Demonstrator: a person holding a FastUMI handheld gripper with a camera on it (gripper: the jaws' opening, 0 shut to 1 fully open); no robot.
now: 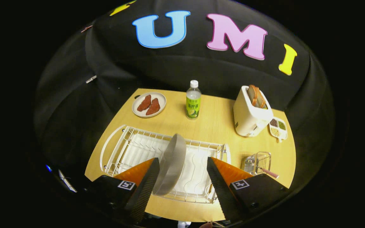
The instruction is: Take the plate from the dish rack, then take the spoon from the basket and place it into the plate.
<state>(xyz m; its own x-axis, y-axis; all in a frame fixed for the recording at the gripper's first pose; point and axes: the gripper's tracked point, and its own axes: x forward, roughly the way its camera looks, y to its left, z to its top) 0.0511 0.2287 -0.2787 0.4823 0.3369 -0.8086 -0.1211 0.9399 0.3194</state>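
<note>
A grey plate (171, 164) stands on edge in the white wire dish rack (128, 148), leaning a little to the right. My gripper (182, 167) is open, its two fingers straddling the plate: the left finger (146, 186) sits close against the plate's lower left rim, the right finger (220, 186) stands apart from it. To the right of the rack a small wire basket (258, 162) holds a spoon with a pink-striped handle (268, 173) that pokes out over its rim.
On the wooden table (217, 123) beyond the rack stand a green-labelled bottle (193, 99), a plate of reddish meat pieces (149, 104), a cream toaster with bread (252, 112) and a small divided dish of grains (278, 128).
</note>
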